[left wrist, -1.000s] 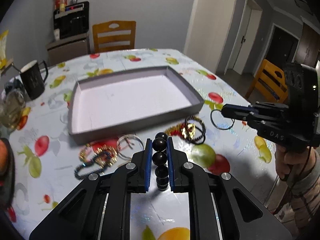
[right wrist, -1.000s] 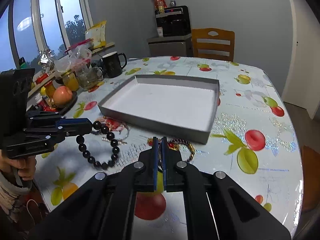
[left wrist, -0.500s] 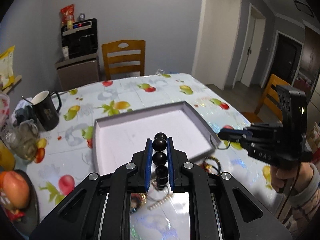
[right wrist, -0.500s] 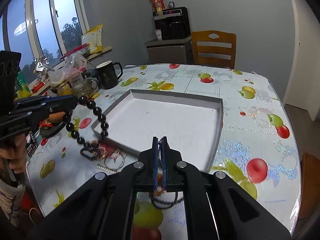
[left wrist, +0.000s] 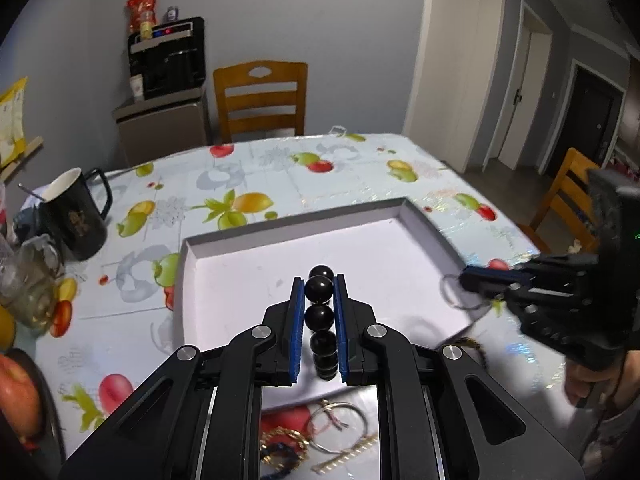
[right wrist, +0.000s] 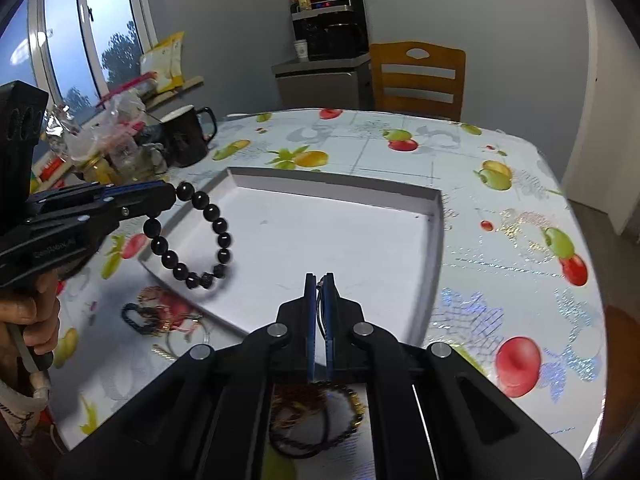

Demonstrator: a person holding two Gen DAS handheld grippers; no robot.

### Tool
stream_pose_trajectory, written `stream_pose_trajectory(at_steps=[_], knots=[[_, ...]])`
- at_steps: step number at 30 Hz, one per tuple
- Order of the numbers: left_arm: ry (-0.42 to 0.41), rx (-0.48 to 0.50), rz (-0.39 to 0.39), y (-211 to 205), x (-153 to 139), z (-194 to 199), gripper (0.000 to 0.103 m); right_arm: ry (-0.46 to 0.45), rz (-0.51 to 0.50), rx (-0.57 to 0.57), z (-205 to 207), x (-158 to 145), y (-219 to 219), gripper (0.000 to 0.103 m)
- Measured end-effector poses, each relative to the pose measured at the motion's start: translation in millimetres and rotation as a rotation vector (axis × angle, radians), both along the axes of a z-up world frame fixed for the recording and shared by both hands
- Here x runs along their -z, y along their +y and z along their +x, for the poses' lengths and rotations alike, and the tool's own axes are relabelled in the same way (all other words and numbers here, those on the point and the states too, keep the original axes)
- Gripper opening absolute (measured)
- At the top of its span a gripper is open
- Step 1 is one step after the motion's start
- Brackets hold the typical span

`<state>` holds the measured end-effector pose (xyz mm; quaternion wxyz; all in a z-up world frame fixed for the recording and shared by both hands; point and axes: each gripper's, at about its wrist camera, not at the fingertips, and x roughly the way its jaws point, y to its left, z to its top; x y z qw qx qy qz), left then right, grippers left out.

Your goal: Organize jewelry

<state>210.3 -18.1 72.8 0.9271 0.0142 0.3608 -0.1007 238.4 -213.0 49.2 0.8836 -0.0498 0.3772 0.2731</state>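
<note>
Black bead bracelet [right wrist: 192,236] hung clamped in our left gripper [left wrist: 319,292] over the grey tray [right wrist: 439,216], thin ring [left wrist: 460,294] pinched in our right gripper [right wrist: 320,280]; we judged lowering before releasing wisest.

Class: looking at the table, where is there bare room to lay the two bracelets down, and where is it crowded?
The tray floor is bare wall to wall. Tablecloth beyond the tray, toward the chair, is also free. Crowded: the jewelry pile along the tray's near edge, and the mug and jars by the window.
</note>
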Motion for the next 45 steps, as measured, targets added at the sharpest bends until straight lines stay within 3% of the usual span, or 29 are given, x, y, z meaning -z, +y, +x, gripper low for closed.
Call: stream_pose_trajectory(at_steps=[5, 12, 21, 28, 31, 33, 35, 45], knots=[[0.028, -0.053, 0.026, 19.3, 22.4, 11.6, 0.015, 0.014, -0.034, 0.015, 8.9, 13.3, 1.6, 0.004], [0.074, -0.094, 0.033, 42.6, 45.2, 14.0, 0.015, 0.067, 0.001, -0.001, 15.6, 31.3, 8.9, 0.004], [0.108, -0.077, 0.072, 37.5, 66.7, 11.2, 0.015, 0.067, -0.090, -0.026, 6.6, 45.9, 30.5, 0.004], [0.122, -0.084, 0.078, 38.6, 75.6, 10.3, 0.018, 0.064, -0.095, -0.016, 7.2, 48.2, 27.6, 0.004], [0.105, -0.092, 0.075, 39.6, 74.0, 5.6, 0.036, 0.065, -0.079, -0.010, 5.7, 47.2, 23.8, 0.006], [0.076, -0.094, 0.079, 38.1, 69.9, -0.4, 0.064, 0.059, -0.058, -0.005, 2.5, 45.4, 19.2, 0.011], [0.040, -0.096, 0.091, 35.5, 65.1, -7.3, 0.073, 0.047, -0.041, -0.003, -1.3, 43.0, 15.9, 0.019], [-0.031, -0.051, 0.059, 15.4, 53.0, -51.6, 0.080, -0.024, 0.041, -0.003, -38.8, 24.6, -3.9, 0.040]])
